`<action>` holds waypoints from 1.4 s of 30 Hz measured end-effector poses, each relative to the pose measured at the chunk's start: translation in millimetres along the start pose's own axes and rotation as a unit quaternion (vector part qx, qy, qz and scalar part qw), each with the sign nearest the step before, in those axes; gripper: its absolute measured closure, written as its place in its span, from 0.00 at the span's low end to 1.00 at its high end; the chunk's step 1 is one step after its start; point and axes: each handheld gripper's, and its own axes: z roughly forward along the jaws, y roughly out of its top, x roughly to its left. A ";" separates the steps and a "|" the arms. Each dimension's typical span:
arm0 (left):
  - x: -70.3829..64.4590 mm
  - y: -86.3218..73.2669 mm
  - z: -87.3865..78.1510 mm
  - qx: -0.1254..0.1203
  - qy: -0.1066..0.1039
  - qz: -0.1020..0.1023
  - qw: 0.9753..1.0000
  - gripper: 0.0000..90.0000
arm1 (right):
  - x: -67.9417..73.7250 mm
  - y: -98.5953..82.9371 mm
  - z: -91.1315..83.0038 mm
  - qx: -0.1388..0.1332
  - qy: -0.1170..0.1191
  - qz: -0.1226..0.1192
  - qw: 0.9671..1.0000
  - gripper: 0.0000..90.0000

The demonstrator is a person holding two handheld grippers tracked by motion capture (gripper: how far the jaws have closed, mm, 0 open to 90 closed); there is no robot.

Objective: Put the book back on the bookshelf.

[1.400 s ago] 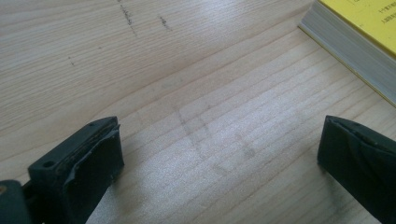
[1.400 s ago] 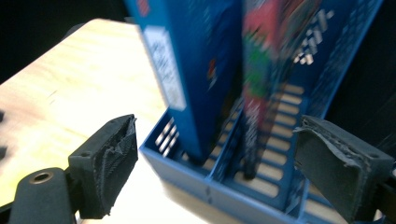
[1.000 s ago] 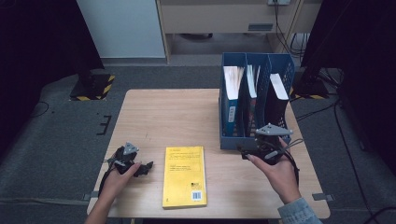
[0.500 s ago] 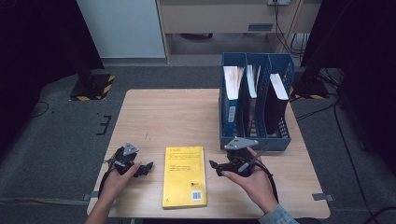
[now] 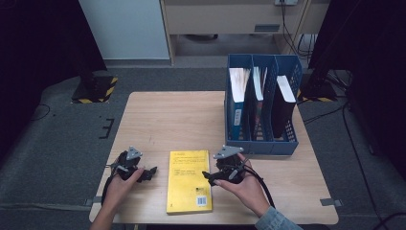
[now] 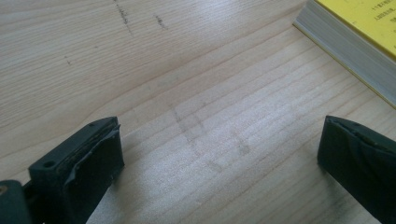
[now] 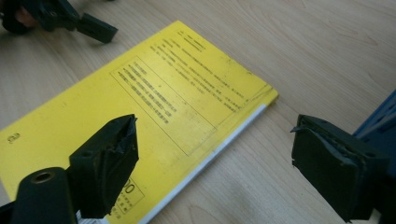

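A yellow book [image 5: 188, 180] lies flat near the table's front edge, back cover up with a barcode. My right gripper [image 5: 208, 175] hovers at the book's right edge, open, one jaw over the yellow book [image 7: 140, 107] and the other over bare wood beside its spine. My left gripper [image 5: 149, 171] rests open on the wood just left of the book, whose page edge [image 6: 348, 44] shows at the upper right. Nothing is between either pair of jaws. The left gripper [image 7: 70, 21] also appears far off past the book.
A blue three-slot file rack [image 5: 261, 143] stands at the table's right, holding books and folders. Its blue corner [image 7: 380, 116] is close to my right jaw. The wooden table [image 5: 172, 120] is bare behind the book. Grey floor surrounds the table.
My right gripper has moved left from the front of the file rack to the book's right edge. The left gripper and the book have stayed put.
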 end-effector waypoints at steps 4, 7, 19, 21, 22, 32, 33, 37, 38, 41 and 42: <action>-5.0 -4.1 -4.6 -0.002 0.000 -0.001 1.000 0.00 | -2.7 -7.3 2.1 0.001 -0.013 0.015 1.000 0.15; -10.2 -2.8 -8.7 0.004 -0.006 0.010 1.000 0.03 | -0.9 -12.3 1.9 0.001 -0.001 0.023 1.000 0.15; -65.3 -1.1 -43.6 -0.007 -0.081 0.017 0.997 0.07 | 22.8 -24.3 23.0 0.045 0.062 0.008 0.997 0.25; -79.3 -2.0 -48.5 -0.011 -0.091 0.033 0.995 0.07 | 26.1 -27.0 25.2 0.059 0.068 -0.001 0.996 0.25; -88.0 -3.6 -48.7 -0.007 -0.093 0.047 0.995 0.07 | 26.9 -28.3 26.2 0.065 0.071 -0.007 0.995 0.25; -102.3 -1.0 -26.8 0.024 -0.136 0.046 0.989 0.17 | 29.5 -34.5 37.4 0.077 0.079 0.004 0.994 0.16; -101.8 -1.2 -26.6 0.024 -0.139 0.046 0.989 0.18 | 28.0 -36.2 38.3 0.075 0.082 0.013 0.994 0.14; -100.6 0.1 -24.4 0.025 -0.157 0.037 0.987 0.27 | 26.1 -39.0 40.2 0.069 0.085 0.031 0.994 0.13; -100.4 0.2 -23.5 0.024 -0.158 0.033 0.987 0.27 | 25.8 -38.8 40.3 0.070 0.086 0.029 0.993 0.13; -97.2 1.7 -19.4 0.017 -0.161 0.026 0.987 0.27 | 27.7 -38.1 40.5 0.069 0.079 0.035 0.994 0.13; -94.7 2.3 -17.8 0.016 -0.162 0.018 0.987 0.28 | 28.1 -37.3 40.6 0.072 0.077 0.035 0.994 0.13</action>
